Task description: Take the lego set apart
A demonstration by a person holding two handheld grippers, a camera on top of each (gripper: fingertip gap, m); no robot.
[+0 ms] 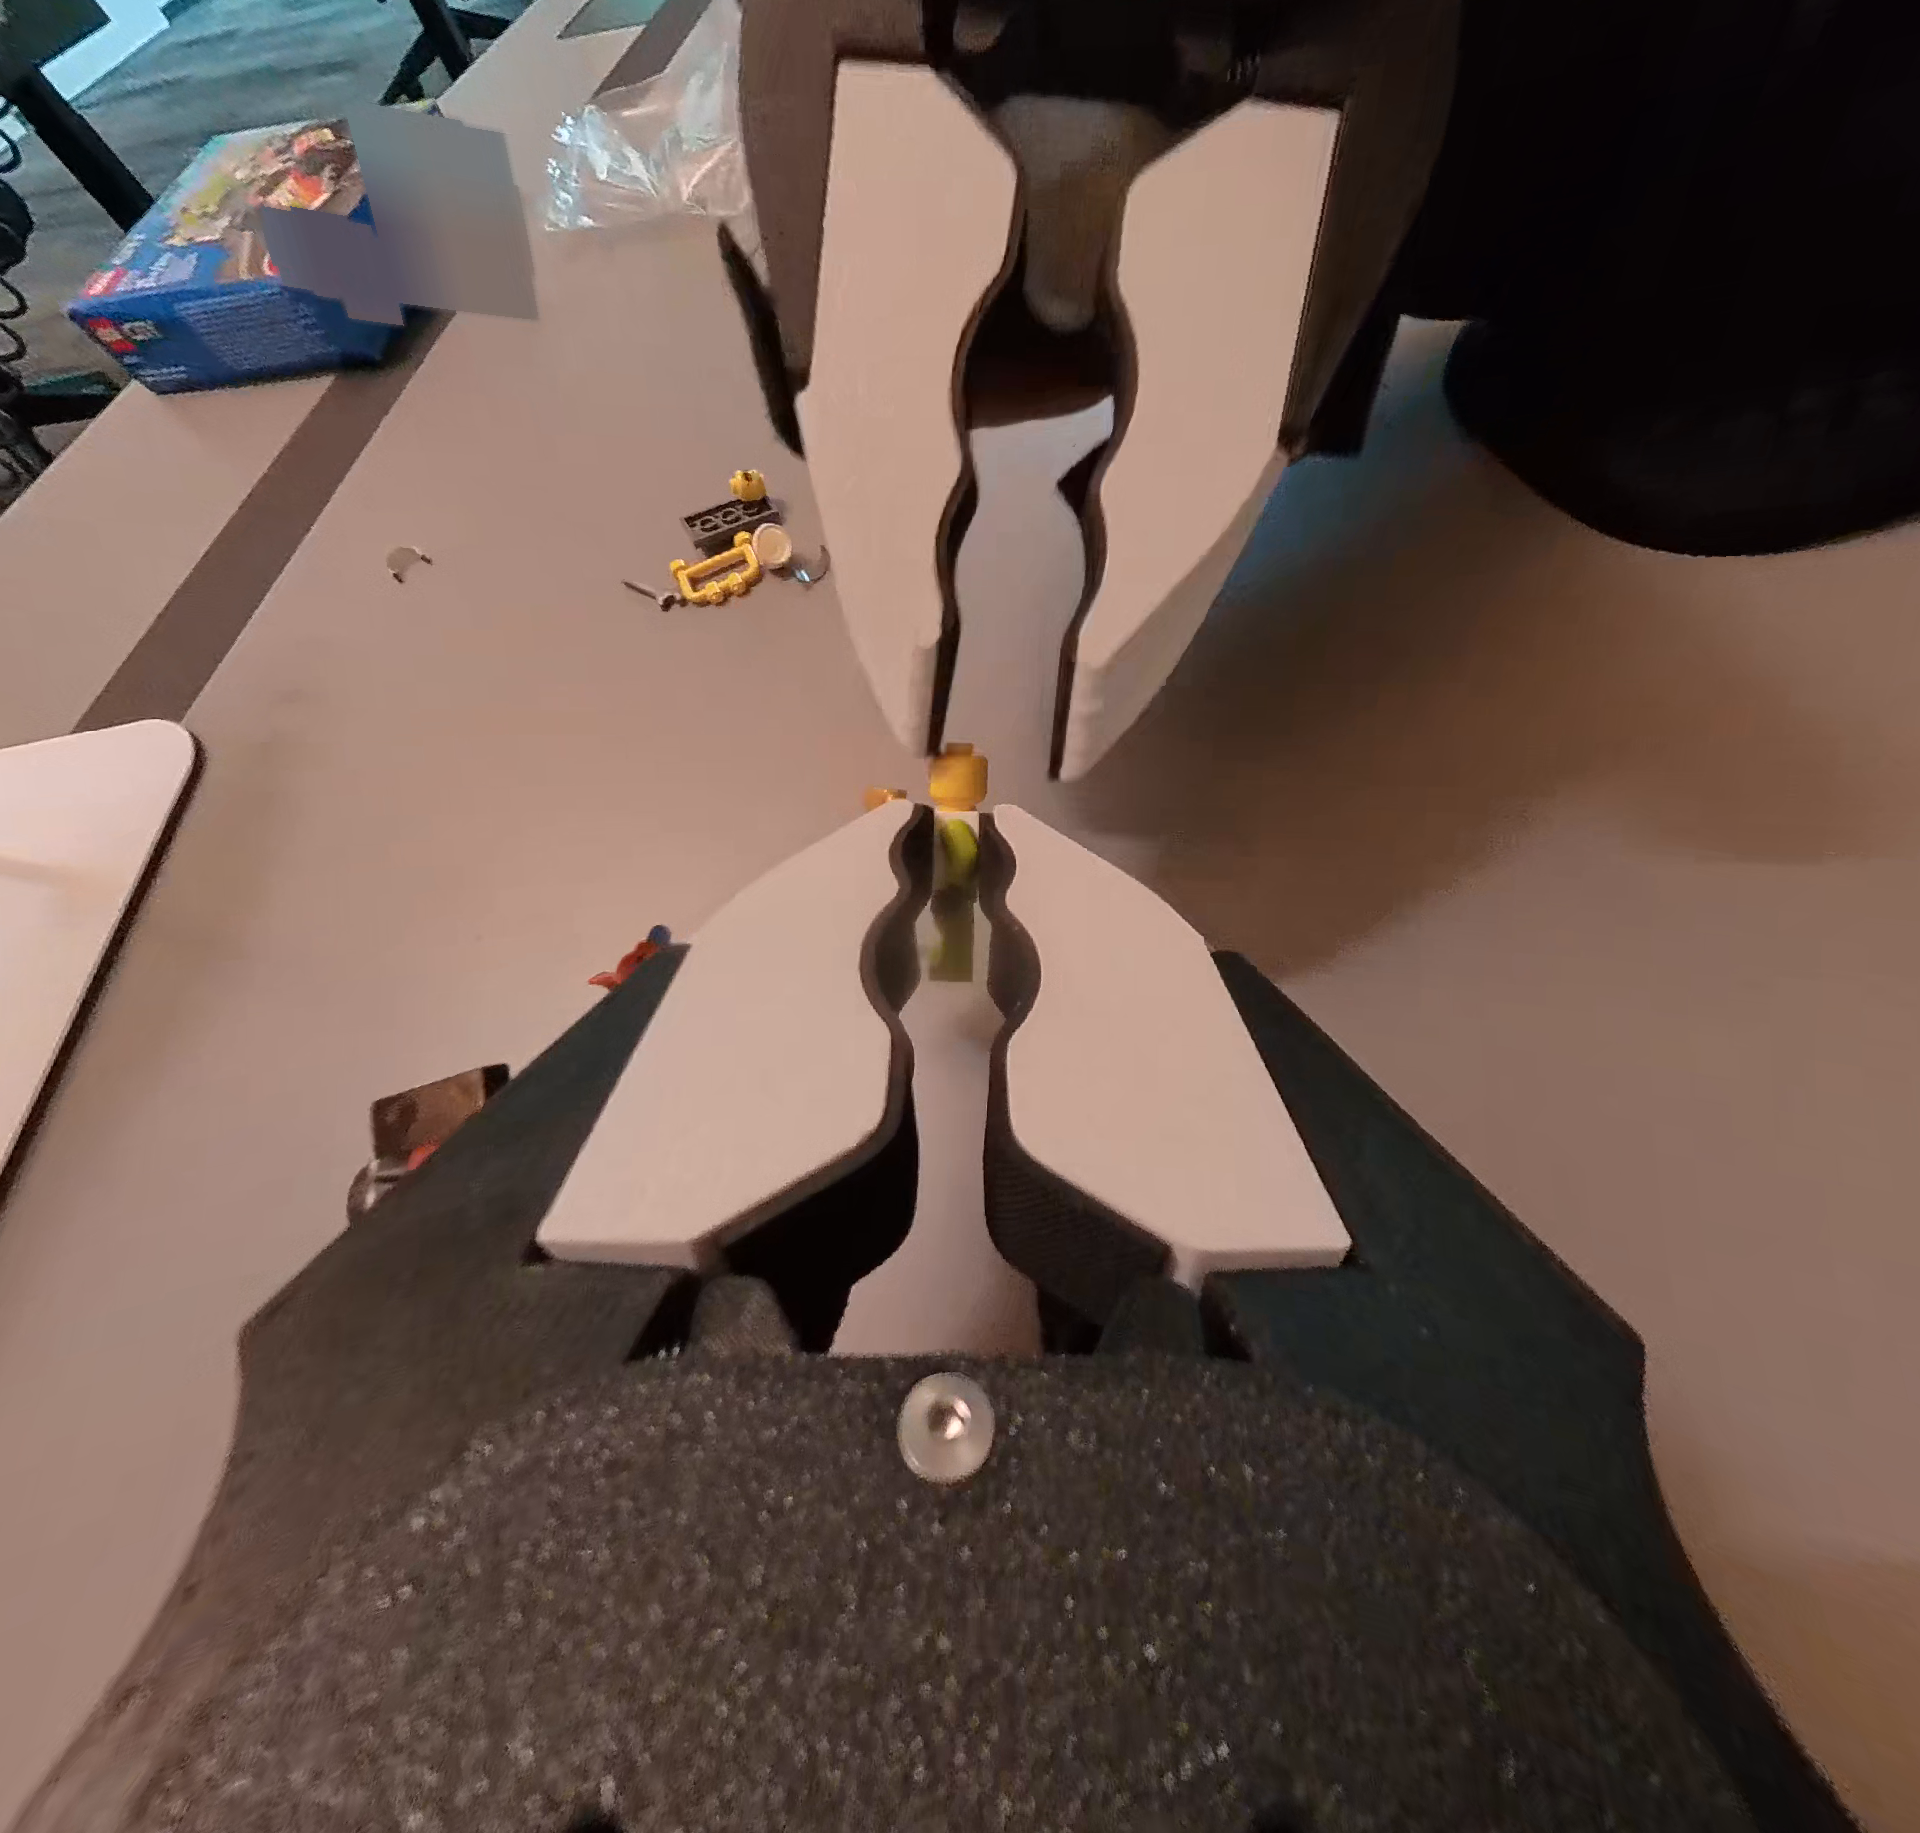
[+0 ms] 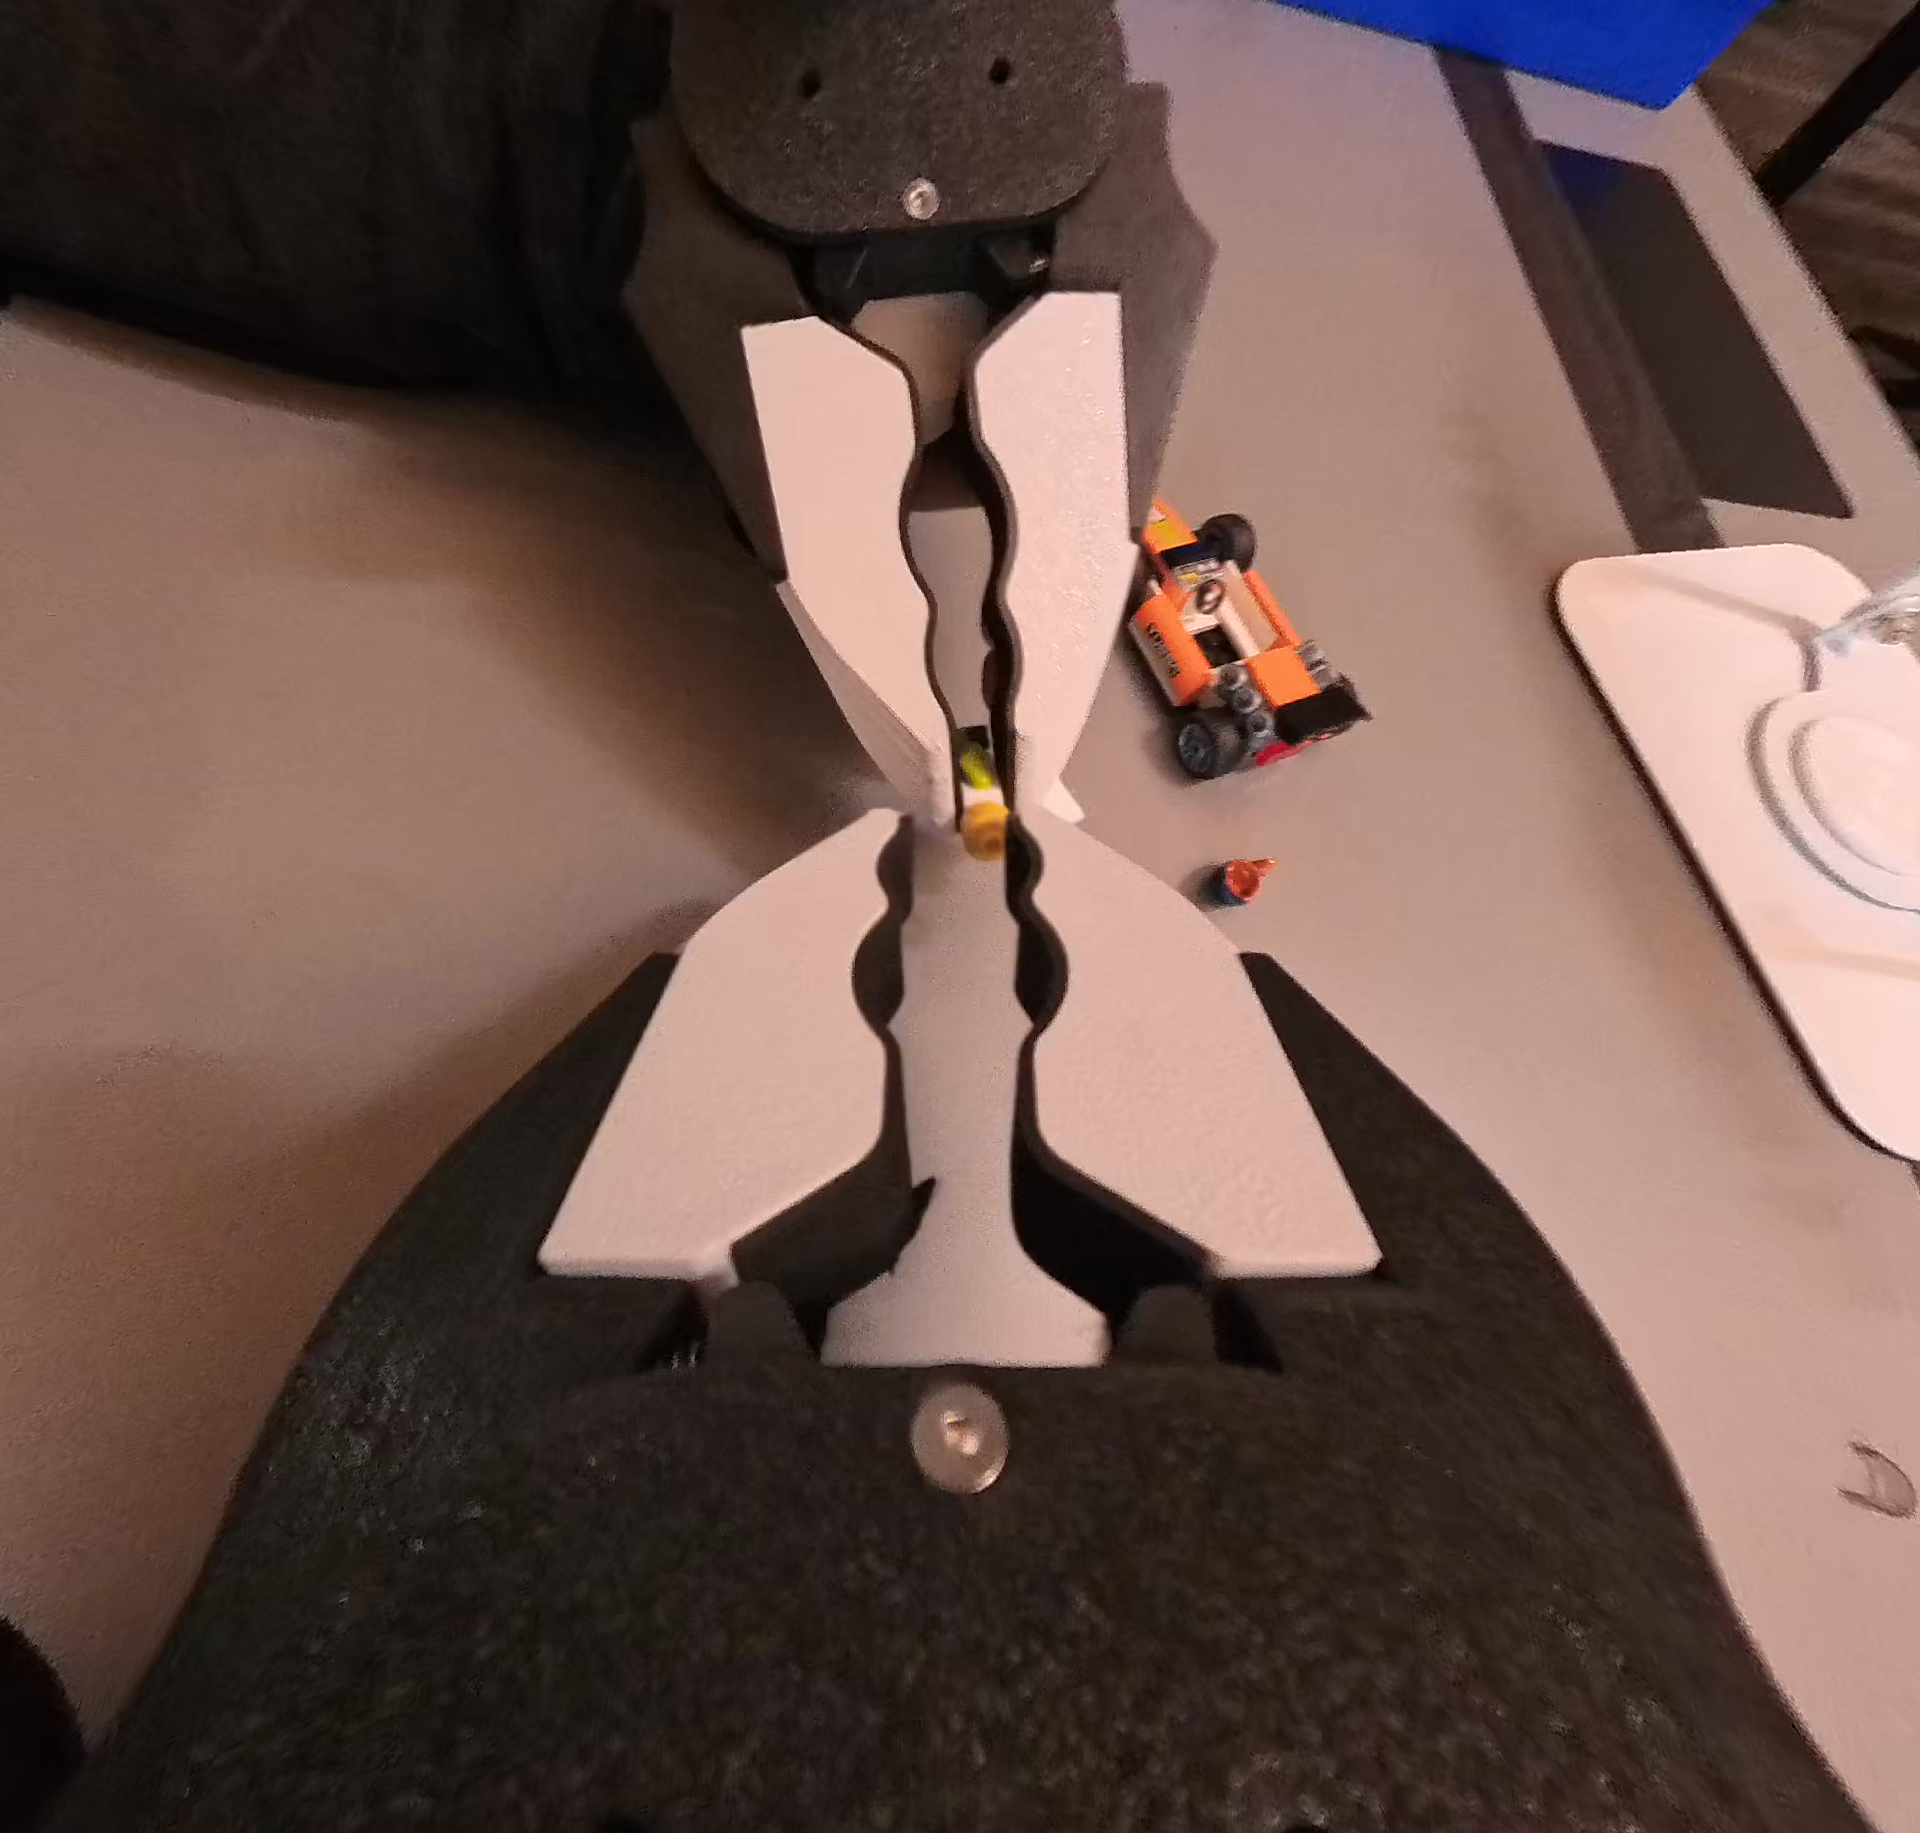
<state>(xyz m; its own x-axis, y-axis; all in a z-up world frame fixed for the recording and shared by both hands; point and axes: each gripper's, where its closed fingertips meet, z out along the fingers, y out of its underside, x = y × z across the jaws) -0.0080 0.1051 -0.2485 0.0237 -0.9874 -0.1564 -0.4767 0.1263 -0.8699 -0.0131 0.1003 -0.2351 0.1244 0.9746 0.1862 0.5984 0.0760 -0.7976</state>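
Observation:
My left gripper (image 1: 954,827) is shut on a lego minifigure (image 1: 956,879) with a white and lime-green body. It holds the figure by the torso, above the table. The yellow head (image 1: 958,781) sticks out past the fingertips. My right gripper (image 1: 995,749) faces it from the far side with its jaws open, tips level with the head. In the right wrist view, the right gripper (image 2: 956,838) stands open around the head (image 2: 983,833). The head lies against one finger and is clear of the other. The left gripper (image 2: 979,796) holds the figure (image 2: 977,770) there too.
An orange lego car (image 2: 1236,640) and a small orange and blue piece (image 2: 1236,879) lie on the grey table. A white tray (image 2: 1683,744) is to the right. Loose yellow and black pieces (image 1: 727,547), a plastic bag (image 1: 644,162) and a blue box (image 1: 229,308) lie farther off. Left and right tips are no more than a few centimetres apart.

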